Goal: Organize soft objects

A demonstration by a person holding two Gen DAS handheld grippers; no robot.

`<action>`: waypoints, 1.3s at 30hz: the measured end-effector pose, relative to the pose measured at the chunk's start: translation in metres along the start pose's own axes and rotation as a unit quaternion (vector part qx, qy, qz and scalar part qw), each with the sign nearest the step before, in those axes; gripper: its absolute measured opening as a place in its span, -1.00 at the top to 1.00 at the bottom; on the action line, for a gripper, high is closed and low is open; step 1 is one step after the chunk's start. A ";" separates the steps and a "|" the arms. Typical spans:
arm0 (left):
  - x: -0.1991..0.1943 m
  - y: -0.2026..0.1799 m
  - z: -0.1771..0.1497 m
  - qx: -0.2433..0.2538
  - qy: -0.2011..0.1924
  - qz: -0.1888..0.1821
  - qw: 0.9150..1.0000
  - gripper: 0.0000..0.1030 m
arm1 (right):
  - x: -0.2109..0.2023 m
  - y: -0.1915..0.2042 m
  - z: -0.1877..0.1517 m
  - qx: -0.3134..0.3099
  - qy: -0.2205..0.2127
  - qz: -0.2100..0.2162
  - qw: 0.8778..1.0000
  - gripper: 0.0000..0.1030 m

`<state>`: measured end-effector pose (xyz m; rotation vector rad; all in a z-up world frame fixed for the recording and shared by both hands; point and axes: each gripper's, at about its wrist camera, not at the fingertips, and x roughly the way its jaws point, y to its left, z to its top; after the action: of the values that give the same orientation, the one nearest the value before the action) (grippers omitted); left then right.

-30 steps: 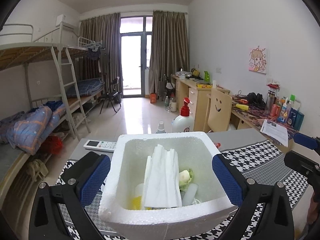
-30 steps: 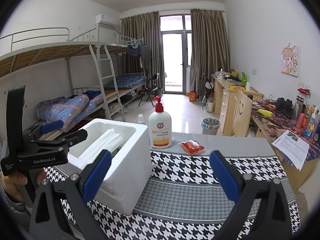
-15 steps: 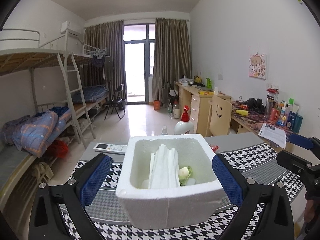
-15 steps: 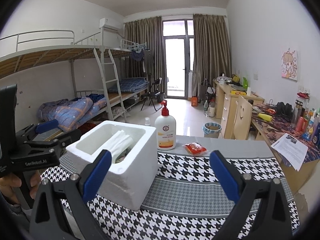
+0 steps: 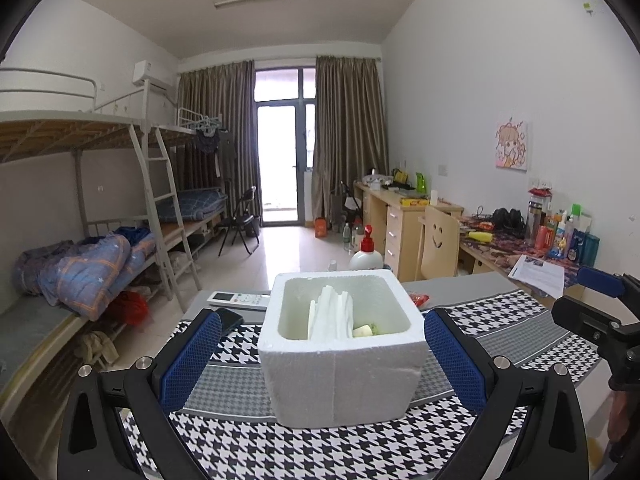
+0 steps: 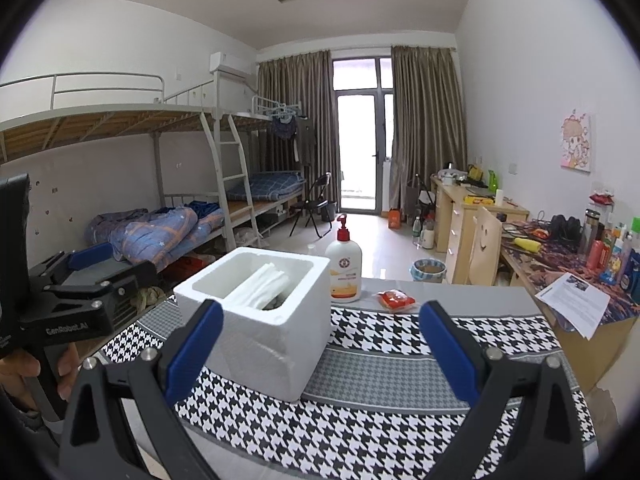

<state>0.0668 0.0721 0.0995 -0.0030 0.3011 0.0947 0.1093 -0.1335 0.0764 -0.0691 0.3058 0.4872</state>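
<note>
Soft items sit in the white foam box point(image 5: 340, 356); both hand-held grippers point(image 5: 322, 356) point(image 6: 320, 350) spread, empty. I judge packing finished; next, withdraw.

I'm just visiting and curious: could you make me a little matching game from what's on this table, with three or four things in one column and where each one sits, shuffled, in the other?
Things:
1. folded white cloth
2. pump bottle
3. remote control
4. red packet

Places:
A. lying flat on the grey strip to the right of the pump bottle
B. standing upright just behind the foam box
C. inside the foam box, leaning upright
D. lying on the table to the left of the foam box, near the far edge

Pairs: 1-C, 2-B, 3-D, 4-A
</note>
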 end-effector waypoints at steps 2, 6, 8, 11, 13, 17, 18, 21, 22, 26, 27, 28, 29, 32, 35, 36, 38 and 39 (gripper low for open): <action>-0.010 -0.001 -0.003 -0.002 -0.005 0.001 1.000 -0.98 | -0.008 0.000 -0.003 0.002 -0.002 -0.004 1.000 -0.94; -0.026 -0.003 -0.010 0.000 -0.011 0.001 1.000 -0.98 | -0.024 0.003 -0.009 0.000 -0.011 -0.009 1.000 -0.98; -0.031 -0.005 -0.012 0.001 -0.011 0.002 1.000 -0.98 | -0.032 0.004 -0.011 0.002 -0.017 -0.011 1.000 -0.99; -0.039 -0.008 -0.015 0.006 -0.018 0.001 1.000 -0.98 | -0.040 0.004 -0.017 0.003 -0.019 -0.014 1.000 -0.99; -0.044 -0.008 -0.017 0.005 -0.023 0.000 1.000 -0.98 | -0.044 0.003 -0.019 0.005 -0.020 -0.017 1.000 -0.99; -0.052 -0.007 -0.023 -0.001 -0.030 -0.001 1.000 -0.98 | -0.048 0.005 -0.026 0.006 -0.023 -0.015 1.000 -0.99; -0.053 -0.006 -0.026 -0.002 -0.031 0.000 1.000 -0.98 | -0.050 0.006 -0.028 0.005 -0.024 -0.015 1.000 -0.99; -0.060 -0.004 -0.031 -0.008 -0.040 -0.001 0.999 -0.98 | -0.052 0.008 -0.037 0.004 -0.029 -0.020 0.999 -0.99; -0.061 -0.005 -0.034 -0.009 -0.043 0.001 0.999 -0.98 | -0.053 0.009 -0.039 0.004 -0.030 -0.020 0.999 -0.99; -0.066 -0.006 -0.046 -0.004 -0.046 0.005 0.999 -0.98 | -0.056 0.010 -0.053 0.003 -0.038 -0.024 0.999 -0.99; -0.066 -0.006 -0.049 -0.002 -0.046 0.008 0.999 -0.98 | -0.057 0.009 -0.057 0.005 -0.040 -0.027 0.999 -0.99; -0.067 -0.006 -0.053 -0.002 -0.047 0.012 0.999 -0.98 | -0.058 0.009 -0.061 0.006 -0.041 -0.029 0.999 -0.99; -0.068 -0.006 -0.059 -0.002 -0.047 0.013 0.999 -0.98 | -0.058 0.008 -0.067 0.008 -0.042 -0.030 0.999 -0.99; -0.071 -0.008 -0.073 -0.002 -0.046 0.011 0.999 -0.98 | -0.056 0.006 -0.081 0.017 -0.033 -0.034 0.999 -0.99; -0.074 -0.009 -0.083 0.001 -0.048 0.012 0.999 -0.98 | -0.058 0.005 -0.091 0.016 -0.035 -0.048 0.998 -0.99; -0.075 -0.009 -0.086 0.002 -0.047 0.007 0.999 -0.98 | -0.060 0.005 -0.095 0.017 -0.037 -0.051 0.998 -0.99; -0.078 -0.006 -0.093 0.000 -0.048 0.001 0.999 -0.98 | -0.064 0.006 -0.100 0.025 -0.040 -0.049 0.998 -0.99; -0.079 -0.005 -0.095 -0.002 -0.048 0.002 0.999 -0.98 | -0.065 0.007 -0.103 0.026 -0.041 -0.046 0.998 -0.99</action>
<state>-0.0362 0.0583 0.0323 -0.0016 0.2055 0.0996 0.0236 -0.1711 -0.0015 -0.0118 0.2341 0.3892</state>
